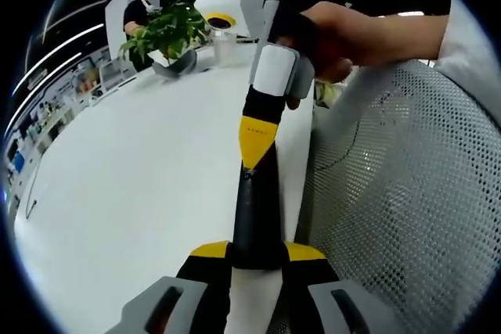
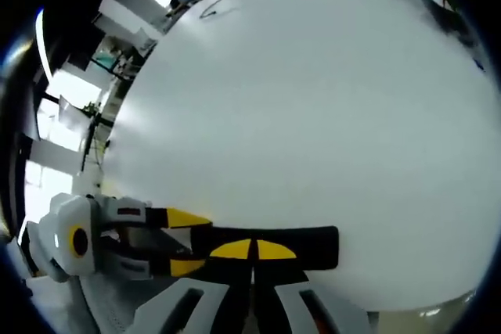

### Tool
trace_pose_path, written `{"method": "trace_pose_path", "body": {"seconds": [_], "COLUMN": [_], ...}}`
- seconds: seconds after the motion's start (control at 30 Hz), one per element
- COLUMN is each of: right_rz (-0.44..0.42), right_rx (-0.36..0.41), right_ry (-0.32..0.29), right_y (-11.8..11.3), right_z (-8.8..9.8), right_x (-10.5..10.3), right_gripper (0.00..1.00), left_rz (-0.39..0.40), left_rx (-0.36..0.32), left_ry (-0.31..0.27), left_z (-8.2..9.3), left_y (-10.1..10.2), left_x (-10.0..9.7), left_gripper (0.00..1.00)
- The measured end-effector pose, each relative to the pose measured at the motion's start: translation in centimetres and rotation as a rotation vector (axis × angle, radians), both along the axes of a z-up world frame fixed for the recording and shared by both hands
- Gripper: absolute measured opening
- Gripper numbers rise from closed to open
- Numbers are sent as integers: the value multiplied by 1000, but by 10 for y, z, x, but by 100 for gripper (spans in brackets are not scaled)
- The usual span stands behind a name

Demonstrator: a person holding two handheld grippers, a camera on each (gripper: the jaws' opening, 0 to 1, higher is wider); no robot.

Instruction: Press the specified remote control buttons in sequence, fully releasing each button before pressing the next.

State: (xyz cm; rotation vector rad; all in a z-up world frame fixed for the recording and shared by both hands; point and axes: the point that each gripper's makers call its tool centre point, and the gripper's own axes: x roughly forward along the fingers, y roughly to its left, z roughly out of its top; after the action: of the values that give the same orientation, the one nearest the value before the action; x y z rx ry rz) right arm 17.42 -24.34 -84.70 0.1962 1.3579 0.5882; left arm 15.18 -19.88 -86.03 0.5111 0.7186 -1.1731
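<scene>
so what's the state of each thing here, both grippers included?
remote: off the table, clamped at one end
left gripper: shut on the remote
right gripper: jaws together, tips on the remote's face; which button, cannot tell
potted plant: upright at the table's far end

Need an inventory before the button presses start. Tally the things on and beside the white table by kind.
Remote control: 1
Grippers: 2, the left gripper and the right gripper
Potted plant: 1
Mesh chair: 1
Total: 5
</scene>
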Motion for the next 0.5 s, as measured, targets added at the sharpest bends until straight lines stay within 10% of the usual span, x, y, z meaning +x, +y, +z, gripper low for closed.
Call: {"method": "trace_pose_path", "body": {"seconds": [0.5], "right_rz": [47], "right_rx": [-28], "right_ry": [-2], "right_y": [1], "right_z": [-4], "right_x": [-3], "right_gripper": [0], "left_rz": [13], "left_rx": [-16], "left_ry": [-2], "left_z": [0], "left_y": [0], "left_x": [0], "left_gripper": [24]}}
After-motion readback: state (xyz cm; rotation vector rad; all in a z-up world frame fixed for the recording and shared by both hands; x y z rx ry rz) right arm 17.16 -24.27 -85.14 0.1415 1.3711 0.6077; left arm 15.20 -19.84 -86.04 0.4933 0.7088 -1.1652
